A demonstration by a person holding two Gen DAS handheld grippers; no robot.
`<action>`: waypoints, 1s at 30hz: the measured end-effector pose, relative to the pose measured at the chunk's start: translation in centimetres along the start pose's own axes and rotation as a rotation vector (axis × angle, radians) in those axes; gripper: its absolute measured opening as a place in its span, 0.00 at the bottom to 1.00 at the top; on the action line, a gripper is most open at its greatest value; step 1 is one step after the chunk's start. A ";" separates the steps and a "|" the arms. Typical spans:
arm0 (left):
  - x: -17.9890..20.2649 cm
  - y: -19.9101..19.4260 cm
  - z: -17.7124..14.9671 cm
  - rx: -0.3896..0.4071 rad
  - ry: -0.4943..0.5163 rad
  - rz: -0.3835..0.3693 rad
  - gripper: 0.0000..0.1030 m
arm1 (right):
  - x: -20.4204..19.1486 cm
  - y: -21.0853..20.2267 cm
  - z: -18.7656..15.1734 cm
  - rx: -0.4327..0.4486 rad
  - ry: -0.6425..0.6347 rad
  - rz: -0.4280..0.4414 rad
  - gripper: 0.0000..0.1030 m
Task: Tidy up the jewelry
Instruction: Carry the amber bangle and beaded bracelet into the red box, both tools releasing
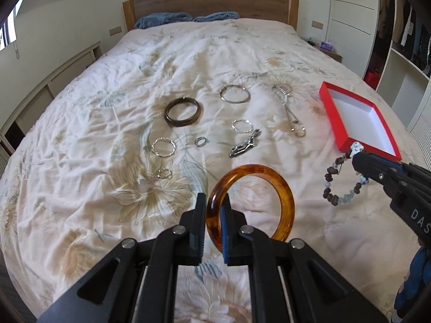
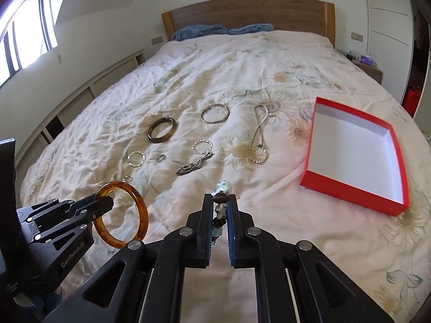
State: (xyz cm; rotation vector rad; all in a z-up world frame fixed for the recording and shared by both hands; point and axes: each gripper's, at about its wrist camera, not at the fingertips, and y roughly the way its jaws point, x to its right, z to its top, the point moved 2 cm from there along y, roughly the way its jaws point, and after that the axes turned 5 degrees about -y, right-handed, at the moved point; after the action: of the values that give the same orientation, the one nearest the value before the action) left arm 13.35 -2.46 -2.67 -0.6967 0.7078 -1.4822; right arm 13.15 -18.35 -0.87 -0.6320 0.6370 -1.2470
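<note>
Both grippers hold jewelry above the bed, with the red box off to the right.

The left gripper (image 1: 214, 210) has its fingers clamped on the amber bangle (image 1: 250, 204); the right gripper (image 2: 219, 204) has its fingers clamped on the bead bracelet (image 1: 343, 183). The empty red box (image 2: 347, 188) lies ahead and right of the right fingers, nearer to them, so I judge the bracelet goes in first.

In the right wrist view the beaded bracelet (image 2: 218, 210) is mostly hidden between the fingers. The small ring (image 2: 127, 179) is half covered by the amber bangle (image 2: 121, 215) — its form too small to tell.
</note>
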 end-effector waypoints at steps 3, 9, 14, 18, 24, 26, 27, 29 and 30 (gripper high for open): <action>0.8 -1.1 0.0 0.010 0.011 -0.003 0.08 | 0.6 -1.6 -0.3 0.017 0.006 -0.003 0.09; 4.5 -1.8 1.0 0.016 0.060 -0.037 0.08 | 3.5 -4.0 -0.6 0.040 0.025 -0.028 0.09; 10.6 -0.2 3.6 -0.002 0.112 -0.143 0.08 | 8.8 -4.8 0.5 0.050 0.043 -0.083 0.09; 15.9 2.3 6.3 -0.021 0.140 -0.221 0.08 | 14.3 -4.1 2.5 0.054 0.049 -0.145 0.09; 23.5 8.4 10.7 -0.042 0.170 -0.291 0.08 | 21.3 -0.3 5.8 0.041 0.052 -0.205 0.09; 25.6 11.0 12.1 -0.056 0.174 -0.315 0.08 | 23.3 1.8 6.8 0.029 0.051 -0.222 0.09; 26.2 11.6 12.4 -0.058 0.179 -0.321 0.09 | 24.3 2.9 7.2 0.023 0.050 -0.226 0.09; 27.6 13.8 13.1 -0.072 0.194 -0.338 0.09 | 25.8 4.7 7.9 0.014 0.055 -0.227 0.09; 28.3 14.9 13.6 -0.084 0.195 -0.345 0.09 | 26.5 5.6 8.1 0.008 0.060 -0.230 0.09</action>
State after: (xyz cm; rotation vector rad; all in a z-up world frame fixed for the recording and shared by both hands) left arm 32.51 -31.34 -5.72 -0.7730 0.8316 -1.8631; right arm 27.95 -42.45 -1.98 -0.6770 0.6217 -1.4863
